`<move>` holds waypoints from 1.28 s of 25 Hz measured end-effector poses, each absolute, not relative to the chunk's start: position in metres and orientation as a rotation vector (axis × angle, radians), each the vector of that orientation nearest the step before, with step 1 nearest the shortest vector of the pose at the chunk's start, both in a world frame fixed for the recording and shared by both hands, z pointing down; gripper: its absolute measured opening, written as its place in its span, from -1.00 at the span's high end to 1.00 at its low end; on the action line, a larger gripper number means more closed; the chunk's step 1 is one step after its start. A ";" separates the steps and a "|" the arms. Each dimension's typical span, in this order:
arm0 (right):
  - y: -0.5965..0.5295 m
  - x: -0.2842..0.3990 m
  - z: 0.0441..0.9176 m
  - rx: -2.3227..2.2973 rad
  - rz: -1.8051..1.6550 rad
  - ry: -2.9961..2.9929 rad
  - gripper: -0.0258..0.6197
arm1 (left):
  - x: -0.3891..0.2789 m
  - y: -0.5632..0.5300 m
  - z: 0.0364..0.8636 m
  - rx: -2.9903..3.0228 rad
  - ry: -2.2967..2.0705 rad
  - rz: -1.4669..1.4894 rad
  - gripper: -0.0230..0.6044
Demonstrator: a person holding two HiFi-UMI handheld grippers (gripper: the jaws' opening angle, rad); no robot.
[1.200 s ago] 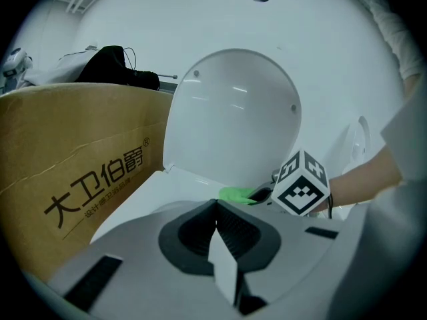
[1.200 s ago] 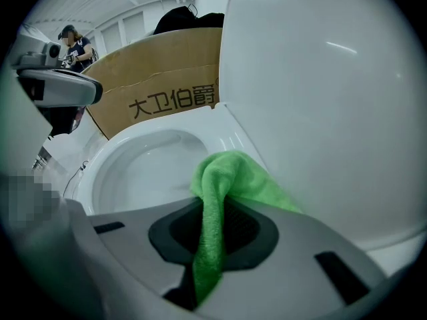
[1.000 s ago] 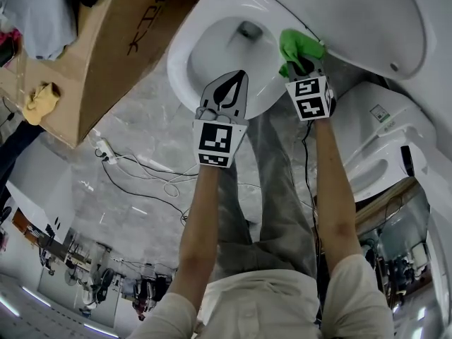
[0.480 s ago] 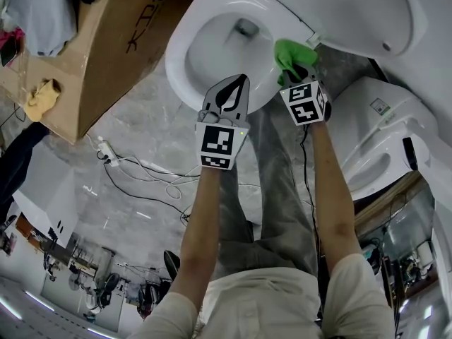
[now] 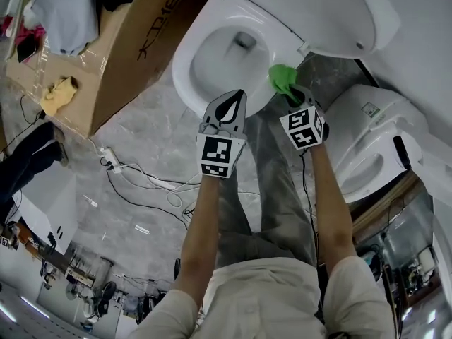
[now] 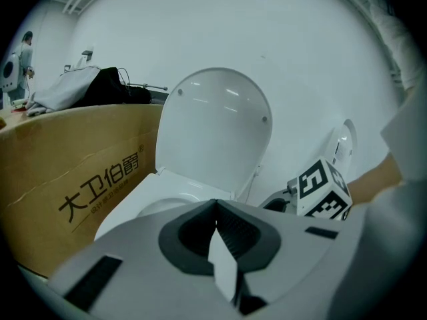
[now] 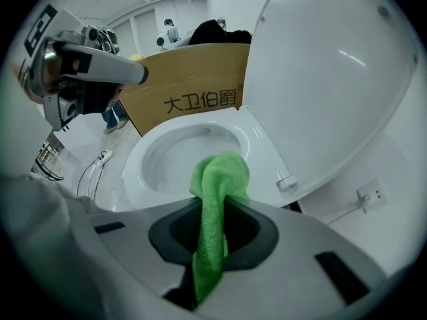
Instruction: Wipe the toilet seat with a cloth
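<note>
**A:** Where's the cloth (image 7: 219, 179)?

**B:** In the right gripper (image 7: 212, 235). Its fingers are closed on a green strip of it. The bunched free end sticks out past the tips, over the right-hand edge of the toilet seat (image 7: 263, 149), close to the hinge.

**A:** Is it pressing on the seat?

**B:** I can't tell. From the head view it sits right at the rim, either touching or just above it.

**A:** Which way does it run?

**B:** Its long axis follows the fingers. The tail goes back through the grip and the folded head points forward and down at the seat. I'd guess that's deliberate, since a soft wad ahead of the tips means fabric meets the plastic before the hard fingers do.

**A:** And the left gripper (image 6: 215, 219)?

**B:** Its fingers are pressed together with nothing between them. It hovers near the front edge of the bowl (image 7: 180, 155), apart from the cloth. It looks parked there so the wiping side has room.

**A:** Is anything in the way?

**B:** The lid (image 7: 333, 79) stands raised, so the whole seat ring is exposed. A cardboard box (image 7: 193, 79) sits on the far left side of the toilet, clear of the wiping side.

**A:** How much is done?

**B:** My judgement is that most of the ring is still to be wiped.
</note>
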State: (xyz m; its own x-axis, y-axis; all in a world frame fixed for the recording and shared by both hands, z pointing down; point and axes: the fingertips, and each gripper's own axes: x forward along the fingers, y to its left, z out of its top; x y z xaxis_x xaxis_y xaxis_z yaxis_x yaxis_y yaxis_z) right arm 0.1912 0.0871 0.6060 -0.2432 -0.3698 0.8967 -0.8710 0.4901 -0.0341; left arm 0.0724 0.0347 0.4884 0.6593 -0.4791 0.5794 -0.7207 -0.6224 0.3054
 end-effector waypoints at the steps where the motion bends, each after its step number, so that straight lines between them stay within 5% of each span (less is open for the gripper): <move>1: 0.087 0.191 0.594 1.053 0.683 -1.834 0.78 | 0.072 0.035 0.482 2.357 -0.930 0.614 0.89; 32: 0.036 0.149 0.175 1.330 0.336 -2.369 0.78 | 0.031 0.019 0.187 2.545 -1.166 0.516 0.89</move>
State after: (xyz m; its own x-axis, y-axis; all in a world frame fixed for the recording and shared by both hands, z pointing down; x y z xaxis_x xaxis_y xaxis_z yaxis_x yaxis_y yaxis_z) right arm 0.1489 0.0357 0.1753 -0.4664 -0.7586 0.4551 -0.8551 0.5182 -0.0125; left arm 0.0305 0.0193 0.1874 0.6075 -0.6637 0.4364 -0.7692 -0.6286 0.1147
